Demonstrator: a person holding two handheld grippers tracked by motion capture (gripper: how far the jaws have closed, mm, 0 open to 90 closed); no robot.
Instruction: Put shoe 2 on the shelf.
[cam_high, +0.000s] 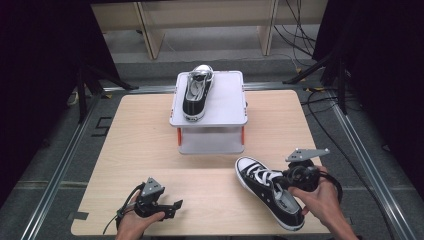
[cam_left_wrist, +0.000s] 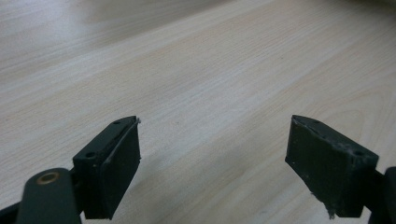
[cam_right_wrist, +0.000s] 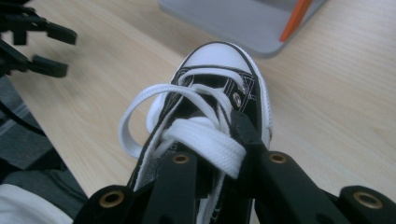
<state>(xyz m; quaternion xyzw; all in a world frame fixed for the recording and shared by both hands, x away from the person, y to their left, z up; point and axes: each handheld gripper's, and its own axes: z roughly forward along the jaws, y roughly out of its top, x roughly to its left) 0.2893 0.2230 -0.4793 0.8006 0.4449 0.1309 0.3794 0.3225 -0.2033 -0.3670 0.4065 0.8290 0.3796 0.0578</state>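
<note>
Just beyond the gripped sneaker (cam_high: 267, 190) stands a grey stand (cam_high: 210, 107).

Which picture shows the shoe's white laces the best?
The right gripper view: the white laces sit close up, loops and eyelets clear, with the right gripper closed on the sneaker there. The high view shows the laces small. The left gripper view shows the open left gripper over the table.

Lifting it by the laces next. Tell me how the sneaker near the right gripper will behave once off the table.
The sneaker is soft canvas, so it will probably sag and swing under the right gripper, shut on the white laces. The laces look loose and could slip. Its rubber sole likely pulls the toe down.
</note>
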